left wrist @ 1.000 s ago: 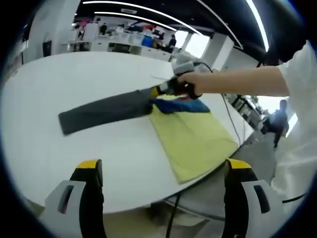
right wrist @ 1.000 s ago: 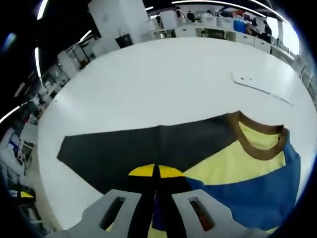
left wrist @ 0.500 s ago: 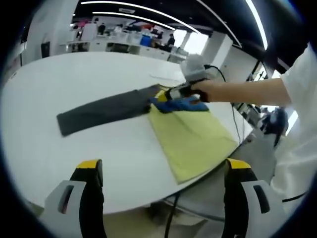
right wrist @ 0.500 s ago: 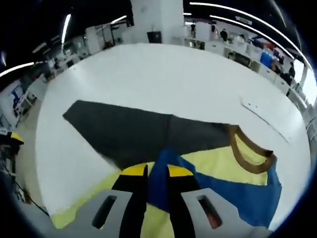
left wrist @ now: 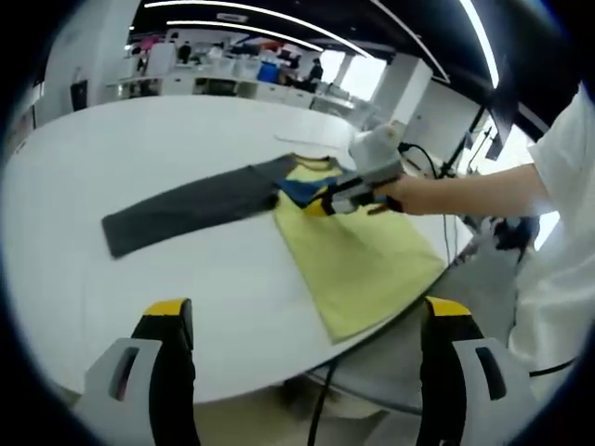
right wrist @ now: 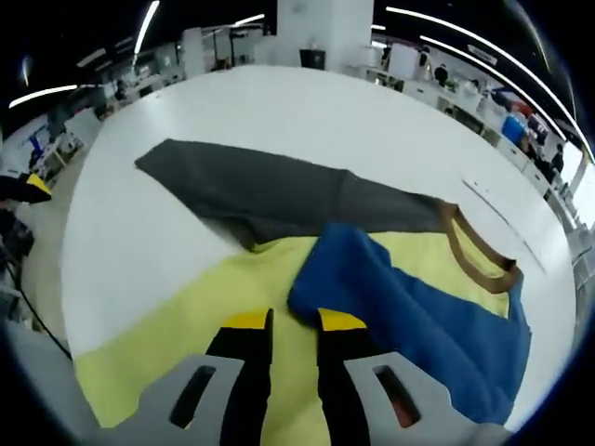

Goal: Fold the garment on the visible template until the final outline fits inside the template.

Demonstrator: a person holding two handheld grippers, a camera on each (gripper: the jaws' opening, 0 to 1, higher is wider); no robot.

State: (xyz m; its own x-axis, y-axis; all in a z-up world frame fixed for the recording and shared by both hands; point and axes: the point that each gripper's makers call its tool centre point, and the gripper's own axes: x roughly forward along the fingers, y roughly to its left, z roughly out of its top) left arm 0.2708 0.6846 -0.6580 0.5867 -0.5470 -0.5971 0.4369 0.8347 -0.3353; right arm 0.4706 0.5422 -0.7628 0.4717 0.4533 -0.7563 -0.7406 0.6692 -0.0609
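The shirt (right wrist: 232, 297) lies on the white tabletop (left wrist: 139, 279); the right tool (right wrist: 284, 321) is nearly pressed together beside its blue sleeve (right wrist: 400, 307), the left tool (left wrist: 302, 311) spread wide

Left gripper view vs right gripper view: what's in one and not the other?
Left gripper view: the right gripper in a hand, and the table edge.
Right gripper view: the brown ribbed collar and the blue folded sleeve.
Both: yellow garment body, dark grey sleeve, white round table.
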